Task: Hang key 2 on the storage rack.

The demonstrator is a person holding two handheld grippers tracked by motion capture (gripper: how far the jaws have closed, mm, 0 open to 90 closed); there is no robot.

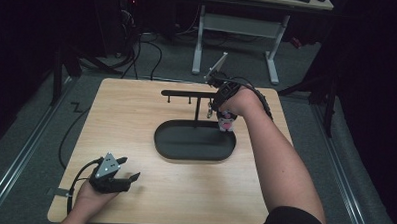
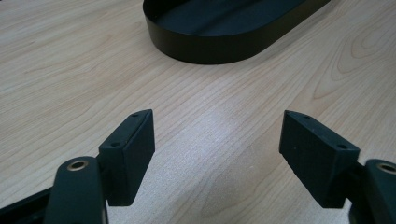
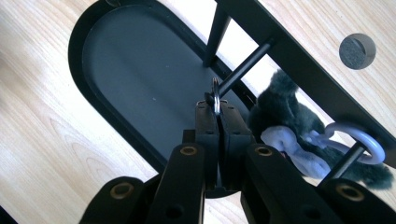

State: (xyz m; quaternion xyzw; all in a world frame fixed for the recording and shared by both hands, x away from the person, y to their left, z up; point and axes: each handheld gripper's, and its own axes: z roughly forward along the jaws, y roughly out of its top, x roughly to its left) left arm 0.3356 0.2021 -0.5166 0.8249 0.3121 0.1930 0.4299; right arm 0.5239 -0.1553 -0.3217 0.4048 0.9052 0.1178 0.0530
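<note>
A black oval tray lies mid-table, and a black rack with short pegs rises from it. My right gripper is at the rack's right end. In the right gripper view, the right gripper is shut on a small metal key ring that touches the tip of a peg. A dark grey plush charm hangs by a white ring from the neighbouring peg and also shows as the plush under my hand. My left gripper rests at the front left; the left gripper is open and holds nothing.
The tray's wall lies ahead of the left gripper, with bare wood between them. A round grey plug sits in the tabletop beyond the rack bar. A desk frame stands on the floor behind the table.
</note>
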